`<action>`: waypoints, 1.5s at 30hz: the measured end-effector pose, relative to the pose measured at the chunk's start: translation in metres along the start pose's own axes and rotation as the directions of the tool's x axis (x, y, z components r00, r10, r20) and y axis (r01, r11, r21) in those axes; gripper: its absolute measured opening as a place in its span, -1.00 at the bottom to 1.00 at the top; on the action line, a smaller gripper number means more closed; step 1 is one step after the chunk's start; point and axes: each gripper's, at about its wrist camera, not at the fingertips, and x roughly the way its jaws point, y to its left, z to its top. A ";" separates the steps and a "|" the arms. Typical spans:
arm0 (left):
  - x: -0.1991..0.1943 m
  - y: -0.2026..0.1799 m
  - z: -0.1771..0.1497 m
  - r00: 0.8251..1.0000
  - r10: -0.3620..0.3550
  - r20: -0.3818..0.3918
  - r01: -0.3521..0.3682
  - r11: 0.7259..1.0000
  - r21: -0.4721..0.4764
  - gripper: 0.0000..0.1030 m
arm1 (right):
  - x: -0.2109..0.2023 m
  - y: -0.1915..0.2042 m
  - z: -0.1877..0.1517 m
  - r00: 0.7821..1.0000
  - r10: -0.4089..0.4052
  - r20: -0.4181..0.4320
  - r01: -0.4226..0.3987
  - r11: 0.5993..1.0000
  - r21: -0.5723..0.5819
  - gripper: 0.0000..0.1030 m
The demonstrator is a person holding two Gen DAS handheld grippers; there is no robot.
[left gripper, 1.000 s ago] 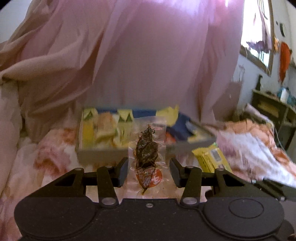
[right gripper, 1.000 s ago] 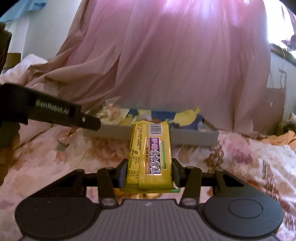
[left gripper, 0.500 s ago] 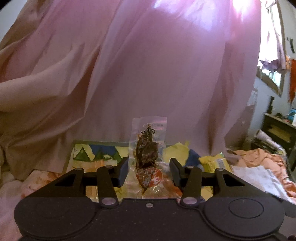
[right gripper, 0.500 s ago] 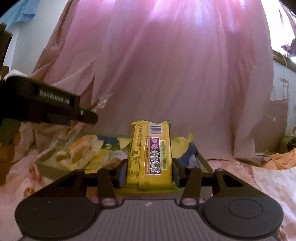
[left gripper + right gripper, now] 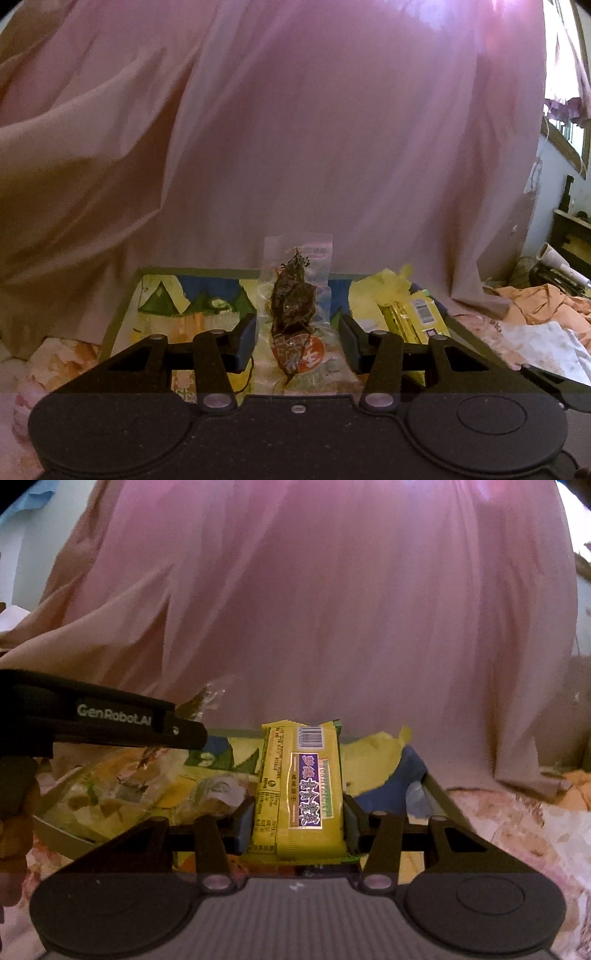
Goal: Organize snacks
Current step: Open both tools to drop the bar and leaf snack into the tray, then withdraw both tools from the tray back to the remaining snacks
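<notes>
My left gripper (image 5: pixel 299 338) is shut on a clear packet of dark brown snack with a red label (image 5: pixel 293 306), held upright over a shallow grey box (image 5: pixel 195 271) lined with colourful paper. A yellow packet (image 5: pixel 410 321) lies at the box's right side. My right gripper (image 5: pixel 298 823) is shut on a yellow packet with a purple label (image 5: pixel 301 786), also above the box (image 5: pixel 443 801). In the right wrist view the left gripper (image 5: pixel 184 733) reaches in from the left, its clear packet (image 5: pixel 207 701) sticking up past the tip, with several wrapped snacks (image 5: pixel 129 786) below it.
A pink curtain (image 5: pixel 295 129) hangs close behind the box. The box rests on a floral bedspread (image 5: pixel 517 830). Orange and white cloth (image 5: pixel 546 306) and a dark shelf (image 5: pixel 572 229) stand at the right. A hand (image 5: pixel 18 823) holds the left gripper.
Both grippers have moved forward to the box with their packets still held. The box, earlier ahead on the bed, now lies just under and beyond the fingers.
</notes>
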 end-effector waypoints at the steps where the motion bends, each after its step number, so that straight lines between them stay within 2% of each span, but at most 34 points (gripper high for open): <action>1: 0.002 0.001 -0.001 1.000 0.003 -0.005 -0.003 1.000 -0.003 -0.03 | 0.002 -0.002 0.000 1.000 0.002 -0.011 -0.002 1.000 0.012 0.02; 10: 0.014 0.004 -0.007 0.998 0.019 -0.058 -0.019 1.000 0.009 -0.01 | 0.013 -0.005 -0.007 0.998 -0.005 -0.064 0.008 0.999 0.054 0.04; 12: 0.015 0.005 -0.007 0.997 0.026 -0.072 -0.026 1.000 0.007 0.03 | 0.013 -0.006 -0.007 0.998 -0.011 -0.064 0.014 0.998 0.059 0.14; 14: 0.015 0.007 -0.007 0.996 0.024 -0.082 -0.025 1.000 -0.013 0.19 | 0.010 -0.006 -0.006 0.998 -0.011 -0.065 0.016 0.997 0.071 0.31; 17: 0.008 0.007 -0.002 0.997 0.027 -0.077 -0.029 0.999 -0.029 0.32 | 0.003 -0.005 -0.003 0.998 -0.026 -0.054 0.029 0.998 0.060 0.53; 19: -0.001 0.005 0.002 0.998 0.028 -0.061 -0.030 0.999 -0.030 0.38 | -0.007 -0.003 0.001 0.999 -0.037 -0.034 0.039 0.998 0.053 0.57; 23: -0.022 0.002 0.011 0.999 0.035 -0.024 -0.036 0.999 -0.036 0.63 | -0.030 -0.002 0.011 0.999 -0.051 0.010 0.051 0.998 0.046 0.75; 27: -0.049 0.000 0.019 1.000 0.031 0.005 -0.030 0.999 -0.045 0.71 | -0.059 -0.001 0.018 0.996 -0.071 0.049 0.069 0.997 0.045 0.88; 29: -0.063 -0.001 0.022 0.999 0.036 0.023 -0.035 0.998 -0.050 0.91 | -0.077 -0.001 0.022 0.994 -0.082 0.075 0.078 0.996 0.052 0.97; 30: -0.072 -0.001 0.022 0.998 0.044 0.039 -0.042 0.998 -0.053 0.94 | -0.086 -0.002 0.023 0.992 -0.090 0.090 0.085 0.995 0.055 0.99; 38: -0.137 -0.004 0.016 0.993 0.053 0.108 -0.047 0.997 -0.063 0.98 | -0.153 -0.002 0.023 0.972 -0.138 0.189 0.124 0.989 0.082 1.00; 45: -0.180 -0.004 -0.003 0.989 0.046 0.140 -0.040 0.998 -0.045 0.98 | -0.195 0.003 0.007 0.961 -0.158 0.228 0.140 0.986 0.094 1.00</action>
